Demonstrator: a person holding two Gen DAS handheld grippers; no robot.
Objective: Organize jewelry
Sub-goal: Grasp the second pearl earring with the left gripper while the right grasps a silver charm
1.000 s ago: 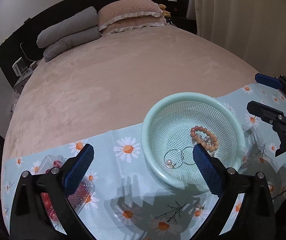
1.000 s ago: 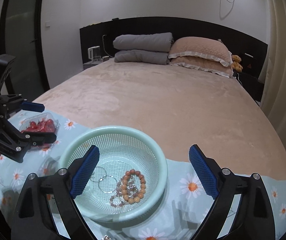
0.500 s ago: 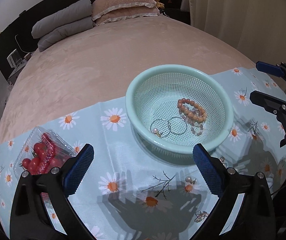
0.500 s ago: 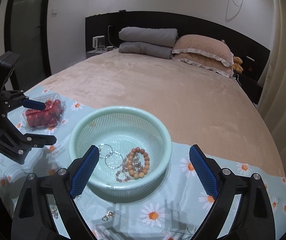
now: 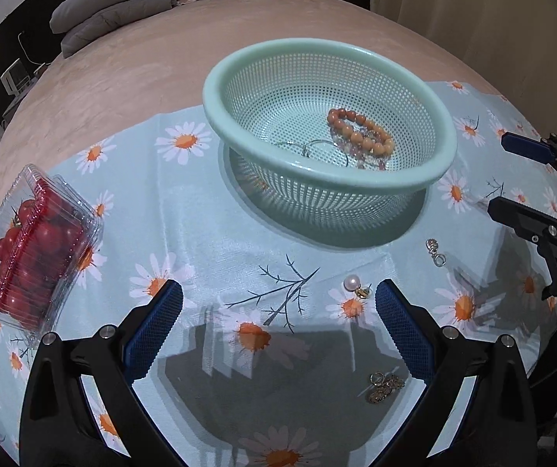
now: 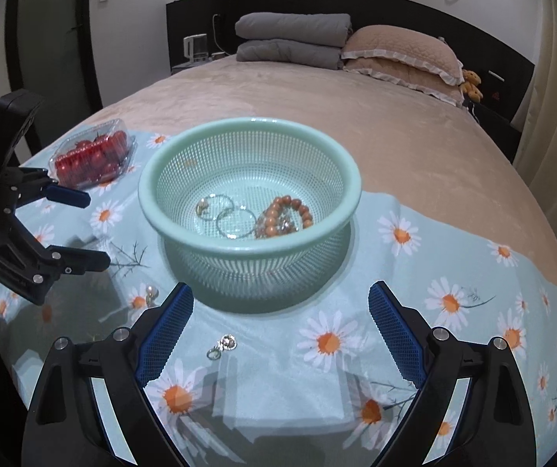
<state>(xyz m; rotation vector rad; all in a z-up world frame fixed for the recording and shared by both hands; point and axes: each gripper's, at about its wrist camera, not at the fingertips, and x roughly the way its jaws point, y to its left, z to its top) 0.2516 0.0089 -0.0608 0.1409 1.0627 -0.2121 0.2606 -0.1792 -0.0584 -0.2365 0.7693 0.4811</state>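
Note:
A mint-green mesh basket [image 5: 216, 109] [image 6: 150, 210] stands on a daisy-print cloth and holds a brown bead bracelet [image 5: 360, 132] [image 6: 290, 210] and silver hoop earrings [image 6: 226, 216]. On the cloth in front of it lie a pearl earring [image 5: 352, 283] [image 6: 152, 292], a silver earring [image 5: 435, 251] [image 6: 224, 344] and a small gold piece [image 5: 383, 385]. My left gripper [image 5: 278, 317] [image 6: 80, 229] is open and empty above the cloth, near the pearl earring. My right gripper [image 6: 280, 325] [image 5: 512, 179] is open and empty, just before the basket.
A clear plastic box of cherry tomatoes [image 5: 33, 249] [image 6: 91, 153] sits at the cloth's left end. The cloth lies on a bed with a tan blanket [image 6: 317, 93]; pillows and folded grey bedding [image 6: 290, 41] are at the head. Curtains hang at the right.
Both grippers have pulled back and lower toward the near edge of the cloth, so the basket looks farther and the loose earrings on the cloth have come into view. Both stay open.

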